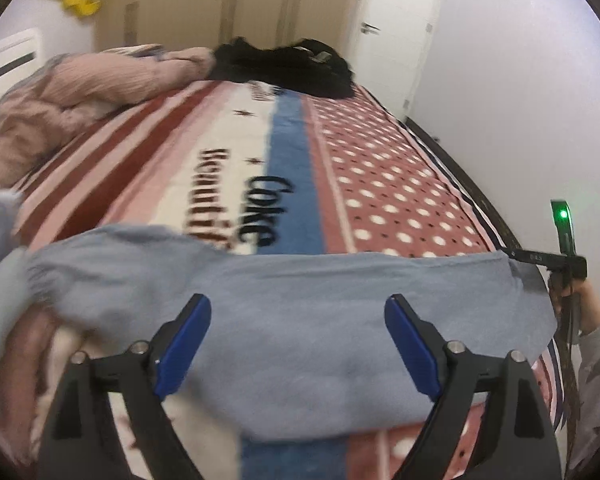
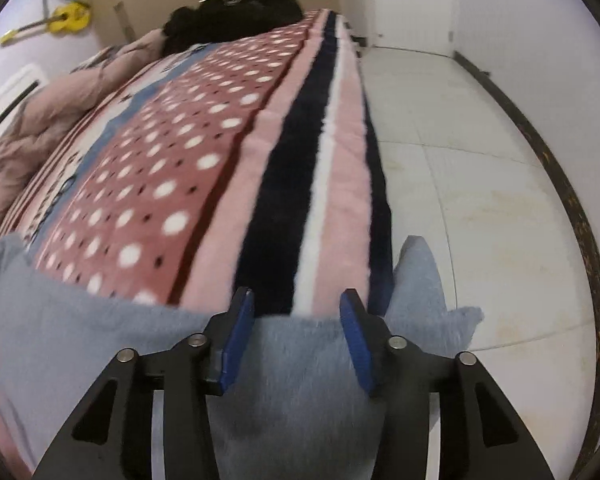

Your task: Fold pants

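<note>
- Blue pads of my left gripper (image 1: pixel 298 344) stand spread wide above the grey-blue pants (image 1: pixel 320 320), pinching nothing.
- My right gripper (image 2: pixel 298 336) is part-spread over the pants' end at the bed's edge; I cannot tell whether the pads touch the cloth.
- Pants lie stretched across the patterned blanket (image 1: pixel 380 184); I judge this the laying-out step, with a grasp for the fold next.
- Room lies open ahead across the blanket; bare floor (image 2: pixel 480 200) drops off past my right, so that end could slip.
</note>
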Demonstrator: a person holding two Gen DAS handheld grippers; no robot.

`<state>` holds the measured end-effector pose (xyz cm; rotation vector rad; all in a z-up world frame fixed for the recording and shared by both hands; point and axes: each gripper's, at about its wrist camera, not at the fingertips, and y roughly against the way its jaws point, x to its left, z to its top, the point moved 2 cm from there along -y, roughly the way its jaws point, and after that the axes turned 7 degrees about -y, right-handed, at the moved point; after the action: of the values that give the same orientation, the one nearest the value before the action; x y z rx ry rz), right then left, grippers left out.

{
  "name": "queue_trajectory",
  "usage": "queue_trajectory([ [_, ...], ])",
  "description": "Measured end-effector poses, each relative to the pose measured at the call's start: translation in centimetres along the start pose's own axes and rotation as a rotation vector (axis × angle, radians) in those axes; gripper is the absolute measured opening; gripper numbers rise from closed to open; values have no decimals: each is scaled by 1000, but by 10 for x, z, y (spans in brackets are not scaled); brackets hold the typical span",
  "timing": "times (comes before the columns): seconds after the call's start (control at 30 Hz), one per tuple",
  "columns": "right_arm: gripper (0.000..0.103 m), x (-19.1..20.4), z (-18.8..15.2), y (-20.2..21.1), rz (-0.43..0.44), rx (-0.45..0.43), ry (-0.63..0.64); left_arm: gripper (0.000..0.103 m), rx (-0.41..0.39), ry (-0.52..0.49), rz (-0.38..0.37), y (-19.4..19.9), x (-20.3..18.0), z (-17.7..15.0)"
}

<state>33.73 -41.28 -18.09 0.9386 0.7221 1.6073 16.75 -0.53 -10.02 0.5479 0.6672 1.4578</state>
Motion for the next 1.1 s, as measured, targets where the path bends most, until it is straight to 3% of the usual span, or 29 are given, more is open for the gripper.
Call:
queue_trajectory([
  [0.07, 42, 3, -1, 15, 31, -1, -18, 92, -9, 31, 10, 13, 16, -7],
  [0.2, 57, 24, -20, 69, 143, -57, -2, 97, 2, 109, 4, 30, 46, -30],
  [0.4, 58, 86, -77, 130, 353, -100, 73, 97, 38, 240, -38, 11, 71, -58],
  [0.5, 58, 116, -106, 147, 435, -113, 110, 97, 18, 291, 31, -6, 86, -53],
  [0.57, 58, 131, -126, 156, 479, -109, 127, 97, -9, 327, 36, -17, 98, -44],
  [0.67, 58, 153, -145, 161, 512, -105, 151, 97, 13, 415, 43, -45, 120, -32],
  [0.77, 59, 166, -156, 162, 531, -108, 150, 97, 54, 472, 109, -71, 141, -28],
  [0.9, 58, 172, -164, 160, 493, -122, 133, 96, 43, 514, 170, -86, 149, -24],
  [0.93, 58, 172, -165, 158, 480, -123, 127, 84, 43, 477, 195, -87, 143, -18],
  [0.97, 58, 170, -166, 158, 472, -121, 114, 64, 45, 440, 213, -87, 138, -14],
  [1.03, 58, 168, -169, 156, 470, -119, 89, 55, 48, 286, 247, -86, 113, -1],
  [1.1, 58, 166, -173, 156, 460, -121, 66, 46, -3, 184, 286, -78, 98, 10],
])
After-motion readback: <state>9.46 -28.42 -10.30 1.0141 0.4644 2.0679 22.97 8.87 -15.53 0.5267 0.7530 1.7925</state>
